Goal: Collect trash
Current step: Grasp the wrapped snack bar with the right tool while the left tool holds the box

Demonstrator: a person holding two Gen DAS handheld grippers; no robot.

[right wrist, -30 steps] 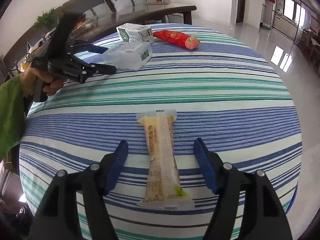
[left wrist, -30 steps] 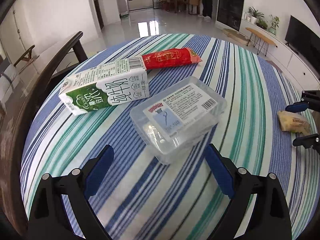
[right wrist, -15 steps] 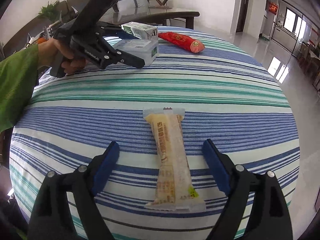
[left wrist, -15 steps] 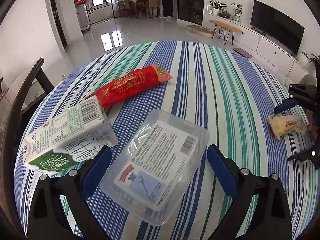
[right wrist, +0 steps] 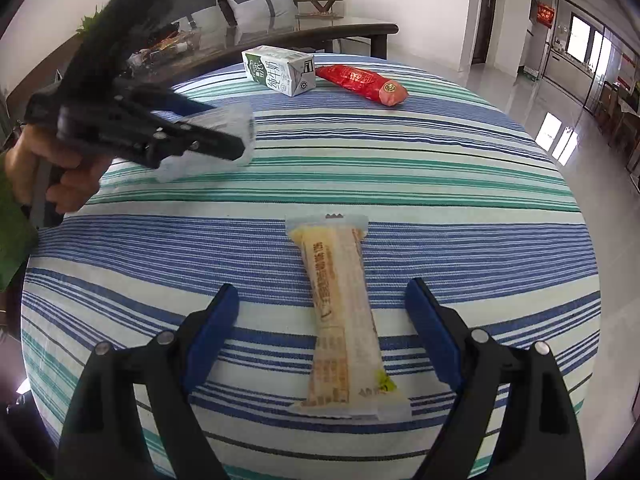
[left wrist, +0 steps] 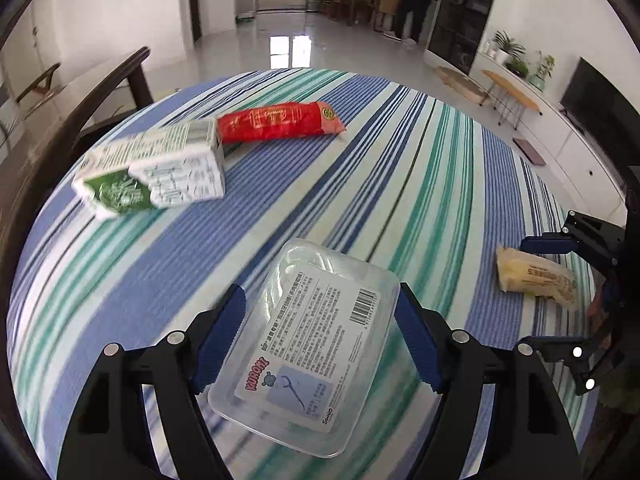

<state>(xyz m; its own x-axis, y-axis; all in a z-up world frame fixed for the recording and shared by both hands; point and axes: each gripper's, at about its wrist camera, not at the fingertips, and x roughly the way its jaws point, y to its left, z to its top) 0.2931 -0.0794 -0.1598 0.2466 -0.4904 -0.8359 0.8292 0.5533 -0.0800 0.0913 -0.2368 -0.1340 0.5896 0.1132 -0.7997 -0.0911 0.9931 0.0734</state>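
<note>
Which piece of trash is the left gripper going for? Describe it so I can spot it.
On the striped round table, near the edge, the clear plastic box lies between the left gripper fingers, whose jaws have just been closing. It is the only see-through item, with a white barcode label.

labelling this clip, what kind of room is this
Most likely a home living and dining area: a round table with a striped cloth, a sofa with cushions, and a television over a low cabinet.

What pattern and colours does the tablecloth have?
The tablecloth is striped in blue, green, white and thin dark lines, clearest in the right wrist view.
</note>
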